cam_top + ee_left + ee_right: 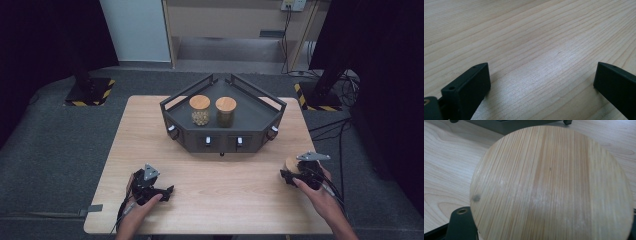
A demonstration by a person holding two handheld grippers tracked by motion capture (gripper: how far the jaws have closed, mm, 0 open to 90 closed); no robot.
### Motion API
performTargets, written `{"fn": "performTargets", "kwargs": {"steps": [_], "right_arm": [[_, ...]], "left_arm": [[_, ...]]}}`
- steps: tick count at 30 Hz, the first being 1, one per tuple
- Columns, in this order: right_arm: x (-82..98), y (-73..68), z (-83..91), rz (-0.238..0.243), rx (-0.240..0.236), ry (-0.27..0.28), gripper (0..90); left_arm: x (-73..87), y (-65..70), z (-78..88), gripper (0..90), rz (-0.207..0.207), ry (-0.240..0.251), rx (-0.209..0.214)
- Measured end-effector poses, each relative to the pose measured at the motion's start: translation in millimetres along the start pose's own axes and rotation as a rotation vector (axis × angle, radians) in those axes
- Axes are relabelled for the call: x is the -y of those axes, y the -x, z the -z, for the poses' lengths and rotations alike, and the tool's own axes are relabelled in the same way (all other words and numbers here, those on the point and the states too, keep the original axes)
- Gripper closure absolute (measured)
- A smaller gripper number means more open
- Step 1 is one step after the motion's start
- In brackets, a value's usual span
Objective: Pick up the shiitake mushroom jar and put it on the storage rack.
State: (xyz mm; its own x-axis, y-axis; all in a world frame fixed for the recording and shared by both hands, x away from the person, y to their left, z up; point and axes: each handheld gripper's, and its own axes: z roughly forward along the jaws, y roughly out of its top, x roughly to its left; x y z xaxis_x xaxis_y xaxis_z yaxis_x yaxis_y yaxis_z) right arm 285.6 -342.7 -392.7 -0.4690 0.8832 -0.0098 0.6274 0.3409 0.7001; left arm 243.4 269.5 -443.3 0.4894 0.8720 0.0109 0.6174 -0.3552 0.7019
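- Left hand-held gripper [167,190] rests near the counter's [225,200] front left corner, jaws spread wide with nothing between them.
- Dark tray [252,120] at the back edge holds two lidded jars [200,110].
- Right hand-held gripper [286,176], near the front right corner, is clamped on a wooden-lidded jar [551,187].

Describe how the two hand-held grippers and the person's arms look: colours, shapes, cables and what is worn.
Each hand-held gripper, left and right, is black with a grey three-cornered plate on top. Its two jaws are flat, matt black blocks with small screw holes. Black cables trail back along the forearms. The forearms are bare; no sleeve or glove is visible.
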Motion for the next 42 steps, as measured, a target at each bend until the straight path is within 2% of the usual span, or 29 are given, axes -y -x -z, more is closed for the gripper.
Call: {"fn": "performTargets", "kwargs": {"steps": [17,42], "right_arm": [[-13.6,-8.9,11.8,0.038,-0.004,-0.018,25.7],[-35.7,-7.3,33.1,0.06,-0.003,-0.016,25.7]], "left_arm": [[0.0,-0.1,0.0,0.0,0.0,0.0,0.0],[-0.1,-0.1,0.0,0.0,0.0,0.0,0.0]]}}
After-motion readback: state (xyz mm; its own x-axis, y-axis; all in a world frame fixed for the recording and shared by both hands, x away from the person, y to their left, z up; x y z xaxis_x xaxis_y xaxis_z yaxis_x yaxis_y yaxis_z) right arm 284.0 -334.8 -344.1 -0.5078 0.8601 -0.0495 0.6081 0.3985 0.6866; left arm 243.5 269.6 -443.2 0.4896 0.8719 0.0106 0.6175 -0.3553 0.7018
